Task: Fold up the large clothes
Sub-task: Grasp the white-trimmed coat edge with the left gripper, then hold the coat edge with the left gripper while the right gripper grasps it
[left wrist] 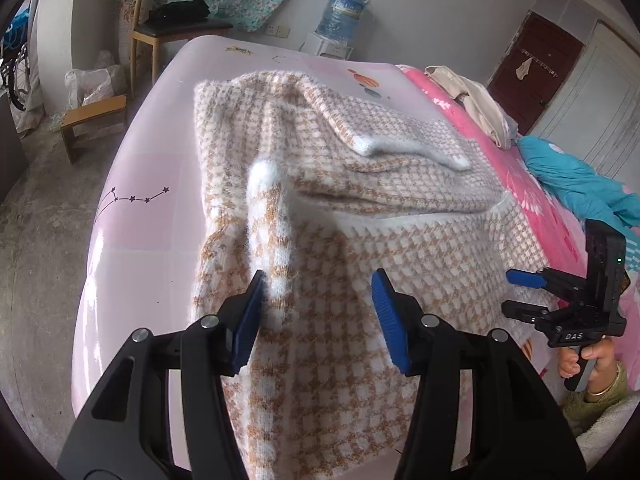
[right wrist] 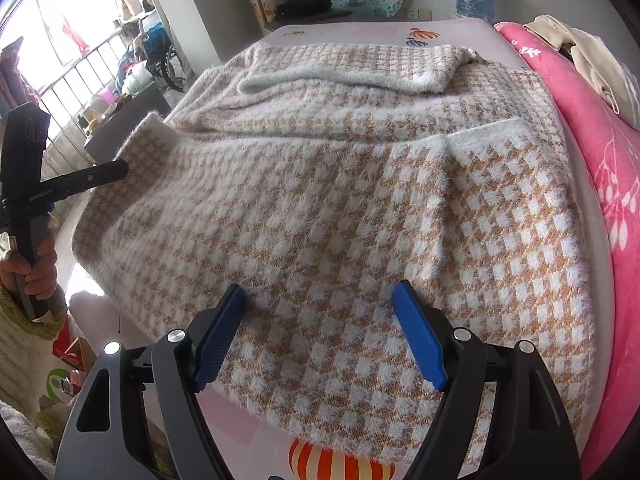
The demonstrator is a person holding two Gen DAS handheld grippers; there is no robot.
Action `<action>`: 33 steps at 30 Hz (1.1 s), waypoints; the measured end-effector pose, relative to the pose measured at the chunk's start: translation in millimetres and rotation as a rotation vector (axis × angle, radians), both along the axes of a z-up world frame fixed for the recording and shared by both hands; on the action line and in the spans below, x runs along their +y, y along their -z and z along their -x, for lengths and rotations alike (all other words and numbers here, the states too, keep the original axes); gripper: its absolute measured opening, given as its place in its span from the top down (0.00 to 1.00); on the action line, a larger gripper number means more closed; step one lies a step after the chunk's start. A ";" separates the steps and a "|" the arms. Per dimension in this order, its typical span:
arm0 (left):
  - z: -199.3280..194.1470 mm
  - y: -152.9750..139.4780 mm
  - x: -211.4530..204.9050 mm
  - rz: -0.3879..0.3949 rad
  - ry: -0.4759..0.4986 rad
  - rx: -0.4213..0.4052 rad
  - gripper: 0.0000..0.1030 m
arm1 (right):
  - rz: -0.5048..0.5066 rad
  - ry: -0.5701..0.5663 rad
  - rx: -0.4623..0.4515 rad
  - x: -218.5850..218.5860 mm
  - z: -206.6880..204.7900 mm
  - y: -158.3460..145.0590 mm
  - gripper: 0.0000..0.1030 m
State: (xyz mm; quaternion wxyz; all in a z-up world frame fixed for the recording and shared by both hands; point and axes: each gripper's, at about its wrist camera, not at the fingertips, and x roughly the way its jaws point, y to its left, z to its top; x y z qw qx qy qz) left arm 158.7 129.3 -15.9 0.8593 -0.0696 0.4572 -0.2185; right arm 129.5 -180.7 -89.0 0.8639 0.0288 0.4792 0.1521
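Note:
A fuzzy orange-and-white houndstooth sweater point(left wrist: 380, 208) lies spread over the bed, one sleeve folded across its far part point(right wrist: 344, 76). The other sleeve, with a white cuff point(left wrist: 264, 170), rises as a ridge toward my left gripper point(left wrist: 320, 308). That sleeve sits between the jaws against the left pad point(left wrist: 250, 320); the right pad stands apart from it, so the gripper is open. My right gripper point(right wrist: 320, 328) hovers open over the sweater's near hem point(right wrist: 360, 436), nothing between its pads. It also shows in the left wrist view as the right gripper point(left wrist: 508, 292), held by a hand.
The bed has a pale pink sheet point(left wrist: 144, 200) and a bright pink blanket point(right wrist: 600, 168) on the right with beige clothes point(left wrist: 472, 100) and a blue garment point(left wrist: 580, 184). A chair point(left wrist: 176, 28), a low stool point(left wrist: 92, 116) and a water dispenser point(left wrist: 340, 16) stand beyond.

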 end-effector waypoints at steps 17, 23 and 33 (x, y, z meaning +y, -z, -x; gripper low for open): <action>-20.4 18.6 -21.2 -0.213 -0.069 0.059 0.57 | 0.002 0.000 -0.001 0.2 -0.3 0.7 0.27; -16.3 17.8 -34.8 -0.309 -0.084 0.024 0.57 | 0.020 0.012 -0.014 2.1 2.4 -5.4 0.27; -14.5 15.9 -37.3 -0.347 -0.092 0.016 0.56 | 0.095 0.023 -0.087 11.9 6.3 -18.7 0.18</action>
